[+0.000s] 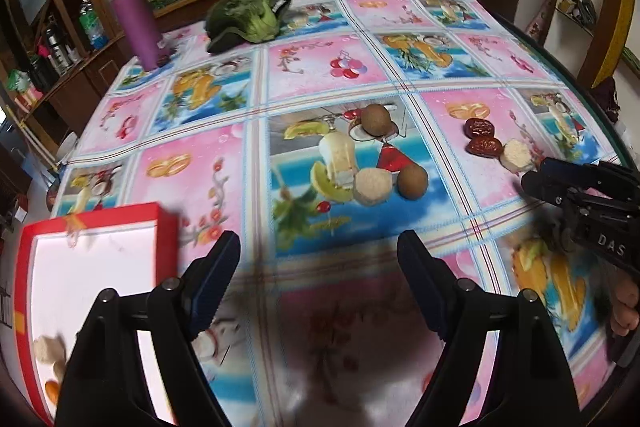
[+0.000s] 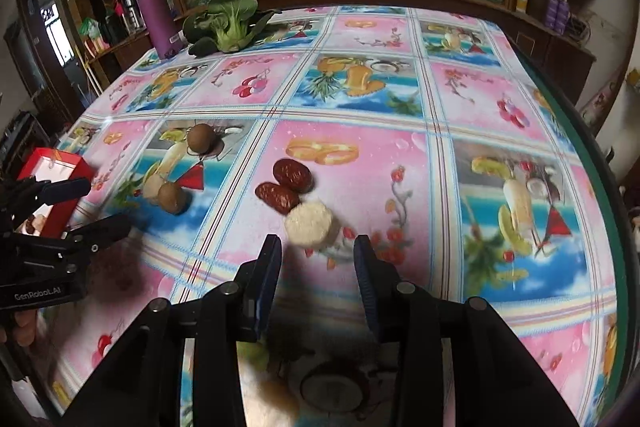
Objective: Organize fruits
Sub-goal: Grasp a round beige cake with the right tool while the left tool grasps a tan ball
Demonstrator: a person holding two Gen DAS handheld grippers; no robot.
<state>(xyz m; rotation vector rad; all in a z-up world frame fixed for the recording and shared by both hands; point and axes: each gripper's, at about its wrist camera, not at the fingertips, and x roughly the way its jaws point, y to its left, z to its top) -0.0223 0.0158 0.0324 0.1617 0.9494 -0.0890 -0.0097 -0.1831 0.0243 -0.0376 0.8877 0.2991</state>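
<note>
Fruit sorting, both tongs empty over the table (image 1: 320,39).
L gripper (image 1: 318,251) wide apart, nothing btwn; red box (image 1: 24,267) near-left w/ a few pieces inside. R gripper (image 2: 318,253) narrow gap, nothing gripped, pale round slice (image 2: 310,223) just beyond its tips, two red dates (image 2: 284,183) touching behind. Two brown fruits (image 2: 188,167) further left.

White letters "DAS" on the black body of the right tongs (image 1: 532,173), at the right edge of the left wrist view. White "GenRobot.AI" on the black body of the left tongs (image 2: 96,205), lower left of the right wrist view.
</note>
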